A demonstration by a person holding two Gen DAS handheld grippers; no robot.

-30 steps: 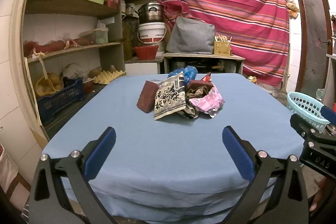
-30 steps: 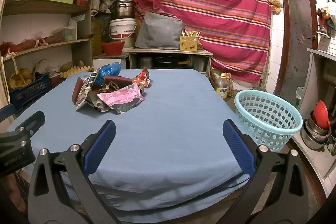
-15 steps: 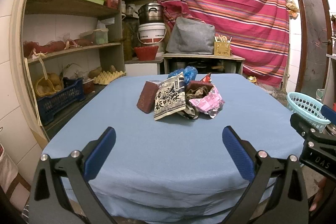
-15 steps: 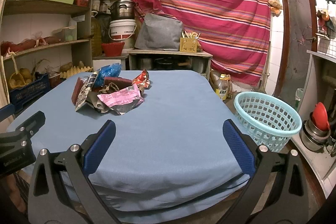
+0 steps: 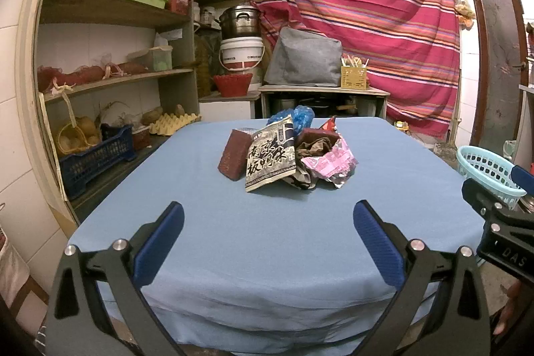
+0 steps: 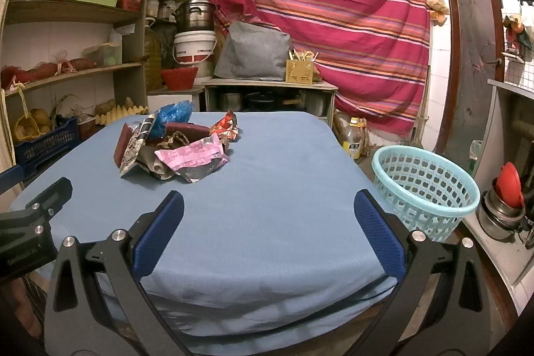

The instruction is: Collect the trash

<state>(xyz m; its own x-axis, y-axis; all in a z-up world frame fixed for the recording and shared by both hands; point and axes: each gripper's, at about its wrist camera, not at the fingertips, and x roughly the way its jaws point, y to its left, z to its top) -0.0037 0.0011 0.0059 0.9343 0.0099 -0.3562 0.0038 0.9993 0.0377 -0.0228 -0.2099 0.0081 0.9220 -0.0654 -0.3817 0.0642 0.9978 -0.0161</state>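
A pile of trash sits mid-table on the blue cloth: a black-and-white snack bag (image 5: 271, 154), a dark red block (image 5: 233, 154), a pink foil wrapper (image 5: 328, 162), a blue plastic bag (image 5: 297, 115) and a red wrapper (image 6: 226, 127). The pile also shows in the right wrist view, with the pink wrapper (image 6: 190, 157) nearest. A light blue basket (image 6: 424, 187) stands off the table's right edge. My left gripper (image 5: 268, 229) is open and empty at the near edge. My right gripper (image 6: 268, 227) is open and empty, the basket to its right.
The table (image 5: 267, 239) is covered in blue cloth. Wooden shelves (image 5: 110, 79) with crates and boxes stand at the left. A low cabinet (image 5: 320, 99) and a striped red curtain (image 5: 367, 5) are behind. Metal pots (image 6: 500, 209) sit at the far right.
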